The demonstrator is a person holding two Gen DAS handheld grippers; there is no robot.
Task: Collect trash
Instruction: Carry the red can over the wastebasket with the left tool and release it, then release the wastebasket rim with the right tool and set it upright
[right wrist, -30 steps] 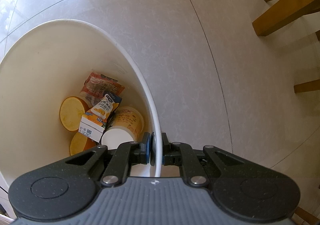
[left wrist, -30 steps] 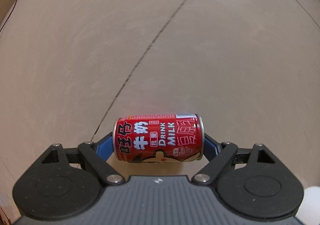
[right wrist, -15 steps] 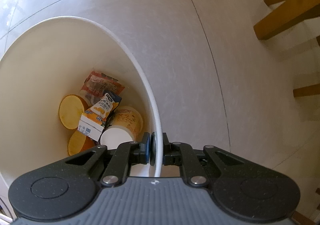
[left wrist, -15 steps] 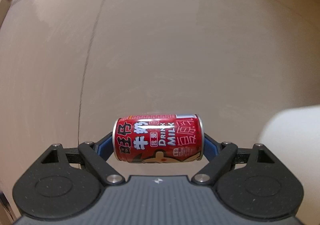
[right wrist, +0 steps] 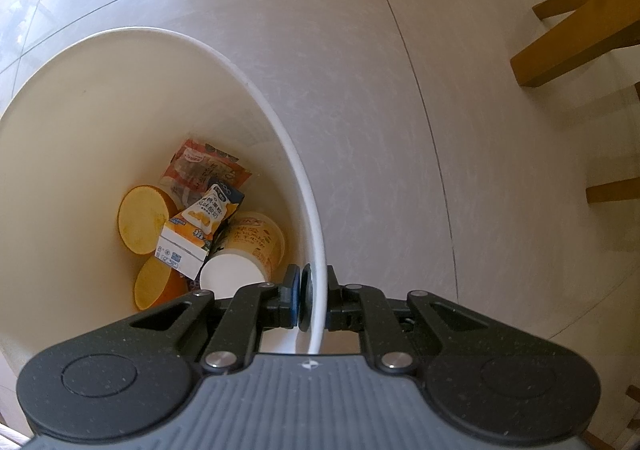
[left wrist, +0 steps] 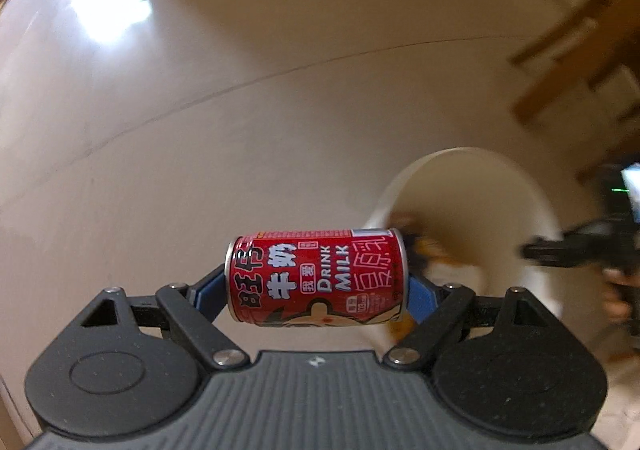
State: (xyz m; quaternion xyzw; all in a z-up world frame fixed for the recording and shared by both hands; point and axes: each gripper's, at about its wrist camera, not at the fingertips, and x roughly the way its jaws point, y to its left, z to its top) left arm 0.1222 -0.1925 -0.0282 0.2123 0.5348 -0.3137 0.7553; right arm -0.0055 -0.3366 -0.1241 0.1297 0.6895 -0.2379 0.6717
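Observation:
A red milk drink can (left wrist: pixel 316 276) lies sideways between the blue pads of my left gripper (left wrist: pixel 316 292), which is shut on its two ends and carries it above the floor. To its right stands the white trash bin (left wrist: pixel 532 185), blurred, with the other gripper (left wrist: pixel 576 250) at its rim. In the right wrist view my right gripper (right wrist: pixel 314 304) is shut on the rim of the white bin (right wrist: pixel 276 121). Inside lie a small yoghurt carton (right wrist: pixel 200 226), a snack wrapper (right wrist: pixel 204 169), orange lids (right wrist: pixel 140 219) and a paper cup (right wrist: pixel 248 250).
Pale tiled floor (right wrist: pixel 400 97) surrounds the bin. Wooden chair legs (right wrist: pixel 576 41) stand at the right of the right wrist view, and blurred wooden legs (left wrist: pixel 568 57) at the upper right of the left one. A hand (left wrist: pixel 620 298) holds the other gripper.
My left gripper has risen and swung with the can, so the white bin and the other gripper have come into its view at the right. The right gripper has kept still on the bin's rim.

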